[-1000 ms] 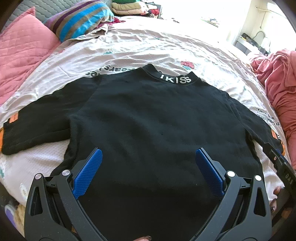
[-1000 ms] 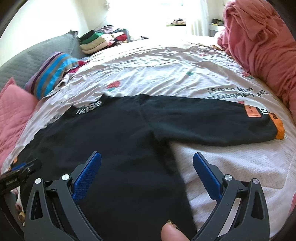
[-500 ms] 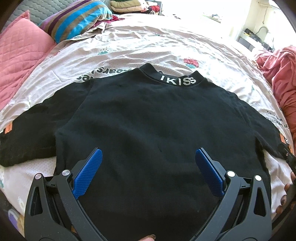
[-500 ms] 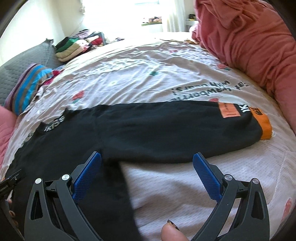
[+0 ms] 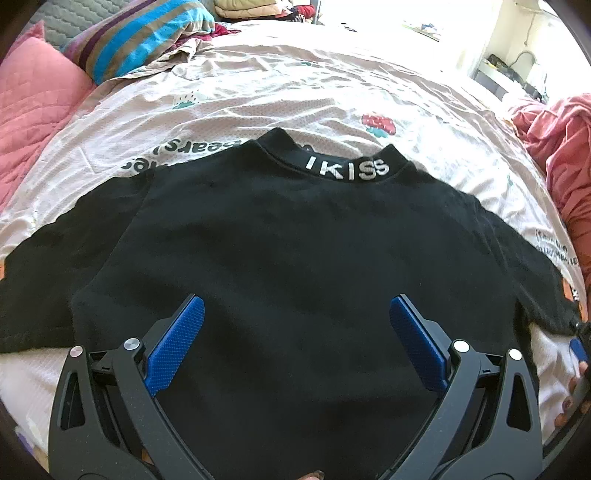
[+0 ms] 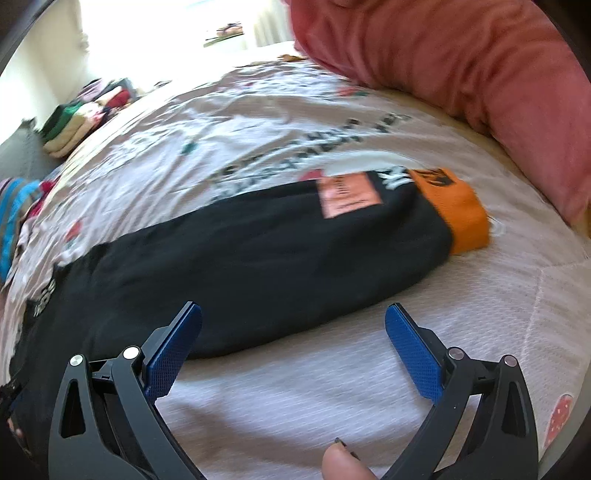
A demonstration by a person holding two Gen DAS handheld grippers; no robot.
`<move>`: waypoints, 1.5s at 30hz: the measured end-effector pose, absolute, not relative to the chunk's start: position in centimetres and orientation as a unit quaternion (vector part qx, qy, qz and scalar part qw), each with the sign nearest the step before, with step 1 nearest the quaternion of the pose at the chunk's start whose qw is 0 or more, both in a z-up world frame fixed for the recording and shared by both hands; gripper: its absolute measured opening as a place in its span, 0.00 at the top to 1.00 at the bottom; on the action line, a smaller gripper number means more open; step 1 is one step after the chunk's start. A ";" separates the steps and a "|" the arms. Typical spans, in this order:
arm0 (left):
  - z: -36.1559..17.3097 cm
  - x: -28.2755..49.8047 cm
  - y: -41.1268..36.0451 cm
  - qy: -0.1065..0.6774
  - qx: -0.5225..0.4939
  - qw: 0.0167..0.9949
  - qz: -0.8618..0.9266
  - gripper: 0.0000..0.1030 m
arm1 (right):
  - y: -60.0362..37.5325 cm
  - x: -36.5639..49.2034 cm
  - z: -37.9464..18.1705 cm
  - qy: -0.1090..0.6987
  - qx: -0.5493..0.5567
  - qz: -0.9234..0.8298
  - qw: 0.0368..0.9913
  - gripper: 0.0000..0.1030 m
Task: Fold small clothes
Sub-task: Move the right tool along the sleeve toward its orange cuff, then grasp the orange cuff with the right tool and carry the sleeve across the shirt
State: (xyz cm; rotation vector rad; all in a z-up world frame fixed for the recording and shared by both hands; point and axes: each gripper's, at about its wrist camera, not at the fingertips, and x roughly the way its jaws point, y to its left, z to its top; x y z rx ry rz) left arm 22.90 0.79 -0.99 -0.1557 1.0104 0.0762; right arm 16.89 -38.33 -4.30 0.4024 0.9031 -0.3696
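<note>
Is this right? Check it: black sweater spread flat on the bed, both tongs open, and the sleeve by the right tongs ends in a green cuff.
One detail is wrong: the cuff is orange, not green, as the right wrist view shows. The rest holds: the black sweater lies spread flat on the bed, and both the left tongs and right tongs are open.

striped pillow [image 5: 147, 33], pink quilt [image 5: 33, 107], printed bedsheet [image 5: 295, 92], perhaps folded clothes [image 6: 81, 122] beyond.
</note>
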 end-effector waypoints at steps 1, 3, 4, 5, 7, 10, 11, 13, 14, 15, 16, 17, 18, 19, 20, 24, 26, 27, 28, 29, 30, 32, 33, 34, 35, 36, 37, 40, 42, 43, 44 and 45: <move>-1.0 23.2 0.8 0.484 -0.077 0.871 0.036 0.08 | -38.9 16.9 -4.5 0.433 0.197 -0.182 0.861 0.04; -1.0 23.6 0.7 0.484 -0.078 0.871 0.034 0.08 | -40.3 16.9 -4.9 0.434 0.212 -0.193 0.854 0.04; -1.1 23.8 0.7 0.484 -0.078 0.871 0.034 0.08 | -40.8 16.9 -5.0 0.434 0.218 -0.197 0.852 0.04; -1.1 24.0 0.6 0.485 -0.077 0.870 0.034 0.08 | -41.4 17.0 -5.1 0.433 0.225 -0.201 0.850 0.04; -1.3 24.5 0.4 0.487 -0.075 0.870 0.034 0.08 | -42.7 17.2 -5.4 0.430 0.240 -0.209 0.845 0.04; -1.4 25.1 0.4 0.490 -0.076 0.868 0.035 0.08 | -44.1 17.3 -5.5 0.416 0.264 -0.214 0.843 0.04; -1.4 25.2 0.5 0.490 -0.078 0.868 0.036 0.08 | -44.8 17.4 -5.6 0.406 0.279 -0.217 0.843 0.04; -1.4 25.5 0.7 0.489 -0.084 0.867 0.037 0.08 | -45.9 17.5 -5.8 0.387 0.303 -0.221 0.842 0.04; -1.3 25.6 0.8 0.489 -0.087 0.867 0.039 0.08 | -46.2 17.5 -5.8 0.379 0.312 -0.220 0.843 0.05; -1.3 25.6 1.0 0.489 -0.089 0.867 0.041 0.08 | -46.6 17.4 -5.8 0.369 0.320 -0.223 0.843 0.14; -1.1 25.6 1.1 0.488 -0.091 0.867 0.044 0.08 | -47.0 17.4 -5.8 0.361 0.325 -0.239 0.841 0.33; -1.0 25.6 1.3 0.487 -0.095 0.867 0.045 0.08 | -47.4 17.3 -5.8 0.355 0.329 -0.245 0.840 0.40; -0.9 25.6 1.6 0.485 -0.099 0.867 0.046 0.08 | -47.7 17.3 -5.8 0.348 0.335 -0.246 0.840 0.50; -0.7 25.6 1.9 0.483 -0.106 0.868 0.047 0.08 | -47.9 17.3 -5.8 0.342 0.341 -0.246 0.840 0.61; -0.5 25.5 2.2 0.481 -0.112 0.868 0.047 0.08 | -48.1 17.2 -5.8 0.337 0.345 -0.246 0.841 0.65; 0.0 25.2 3.0 0.472 -0.126 0.871 0.050 0.08 | -47.8 17.6 -5.4 0.332 0.334 -0.226 0.853 0.82; 0.1 24.8 3.4 0.468 -0.131 0.872 0.054 0.08 | -47.3 17.7 -4.8 0.322 0.321 -0.218 0.864 0.83; 0.1 24.6 3.5 0.466 -0.136 0.872 0.056 0.08 | -46.9 17.7 -4.4 0.315 0.316 -0.210 0.870 0.84; 0.1 24.4 3.7 0.465 -0.144 0.872 0.056 0.08 | -46.4 17.6 -3.7 0.306 0.310 -0.197 0.878 0.84; 0.1 24.3 3.8 0.464 -0.152 0.871 0.056 0.08 | -46.1 17.7 -3.3 0.302 0.306 -0.187 0.883 0.84; 0.0 24.1 3.9 0.464 -0.161 0.870 0.054 0.08 | -45.6 17.8 -2.7 0.298 0.299 -0.173 0.890 0.84; 0.1 23.8 3.6 0.459 -0.165 0.872 0.051 0.08 | -44.2 18.1 -1.6 0.295 0.279 -0.145 0.902 0.84; 0.2 23.6 3.4 0.455 -0.163 0.874 0.050 0.08 | -43.5 18.3 -1.0 0.293 0.270 -0.132 0.908 0.85; 0.3 23.5 3.2 0.453 -0.159 0.876 0.050 0.08 | -42.5 18.5 -0.3 0.289 0.258 -0.117 0.914 0.85; 0.3 23.4 3.0 0.453 -0.157 0.876 0.051 0.08 | -41.8 18.5 0.2 0.286 0.249 -0.105 0.919 0.85; 0.3 23.3 2.9 0.454 -0.156 0.876 0.052 0.08 | -41.1 18.6 0.7 0.283 0.241 -0.094 0.923 0.85; 0.4 23.2 2.9 0.455 -0.157 0.875 0.052 0.08 | -40.1 18.7 1.4 0.279 0.234 -0.077 0.928 0.85; 0.7 22.8 2.9 0.450 -0.159 0.877 0.050 0.08 | -37.8 18.9 2.6 0.278 0.216 -0.043 0.935 0.85; 1.1 22.5 3.1 0.445 -0.158 0.880 0.054 0.08 | -35.8 19.1 3.2 0.278 0.196 -0.017 0.940 0.85; 1.2 22.3 3.3 0.441 -0.157 0.882 0.059 0.08 | -34.7 19.2 3.6 0.279 0.185 -0.004 0.942 0.85; 1.4 22.2 3.4 0.440 -0.158 0.882 0.059 0.08 | -33.8 19.2 3.8 0.281 0.179 0.006 0.943 0.85; 1.5 22.0 3.6 0.438 -0.162 0.882 0.058 0.08 | -32.9 19.3 4.0 0.283 0.172 0.019 0.943 0.85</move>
